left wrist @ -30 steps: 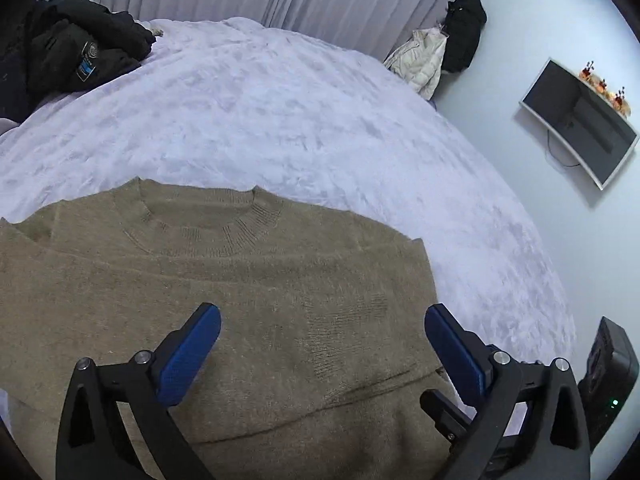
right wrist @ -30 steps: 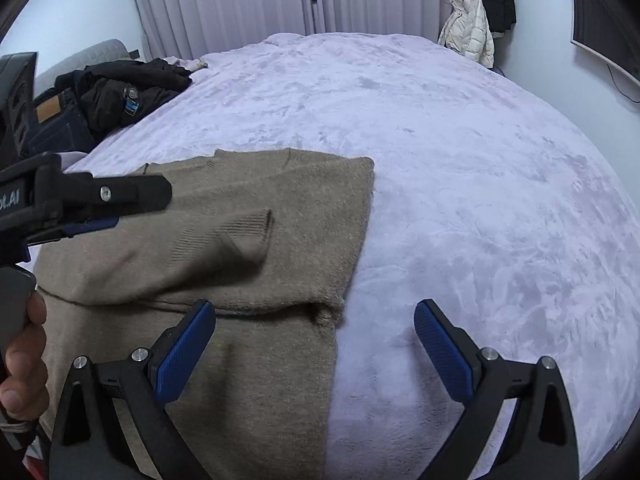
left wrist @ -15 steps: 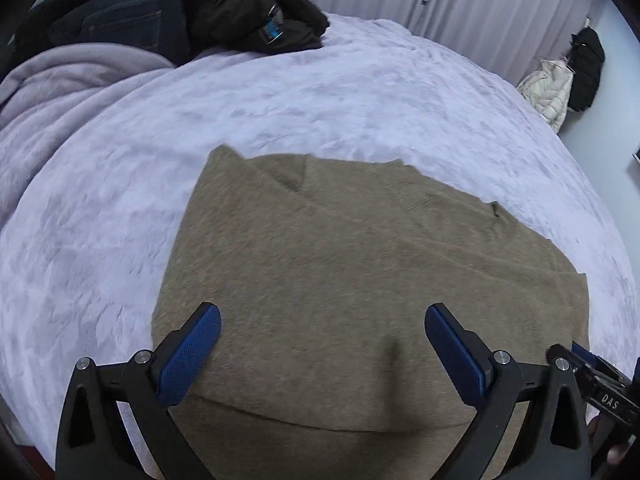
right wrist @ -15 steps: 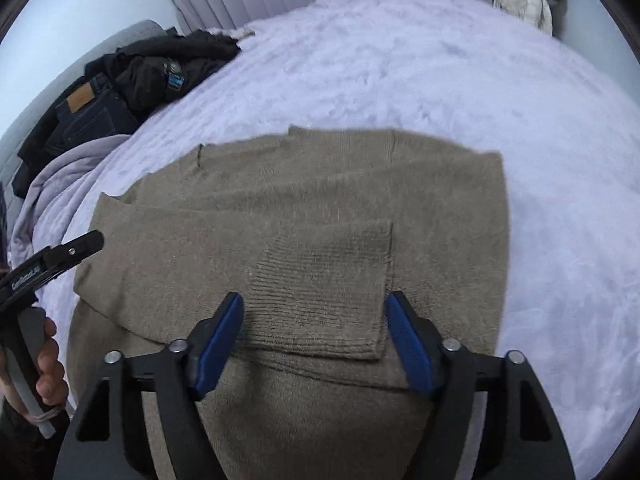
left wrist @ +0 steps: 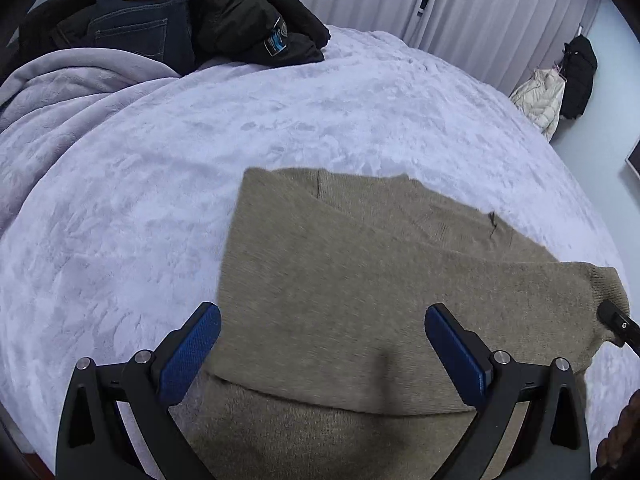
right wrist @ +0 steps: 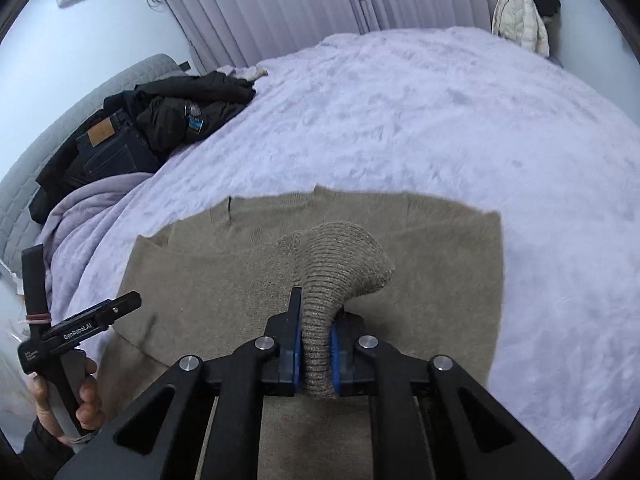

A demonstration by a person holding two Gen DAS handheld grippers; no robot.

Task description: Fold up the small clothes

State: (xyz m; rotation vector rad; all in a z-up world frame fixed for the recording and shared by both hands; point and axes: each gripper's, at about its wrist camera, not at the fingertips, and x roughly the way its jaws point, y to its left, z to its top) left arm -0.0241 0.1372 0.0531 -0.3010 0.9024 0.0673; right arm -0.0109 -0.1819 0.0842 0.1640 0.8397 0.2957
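Observation:
A tan knit sweater [left wrist: 360,280] lies flat on the lilac bed cover [left wrist: 120,220], its sleeves folded across the body. My left gripper [left wrist: 320,320] hovers open over the sweater's near left part, with nothing between its blue pads. In the right wrist view the sweater [right wrist: 192,280] fills the middle. My right gripper [right wrist: 316,344] has its jaws closing and pressed on the ribbed sleeve cuff [right wrist: 344,256], which curls up from the sweater. The left gripper [right wrist: 128,302] shows at the left edge, held by a hand [right wrist: 86,396]. The right gripper's tip [left wrist: 616,322] pokes in at the far right.
Dark jeans and a black jacket [left wrist: 180,20] are piled at the bed's far left, beside a bunched lilac blanket [left wrist: 60,92]. Curtains [right wrist: 300,0] hang behind the bed. A white jacket [left wrist: 538,96] and a black one hang at the far right wall.
The right gripper shut on the sleeve cuff and raised it off the sweater. The left gripper swung from the collar towards the sweater's left side, then stayed put, still open.

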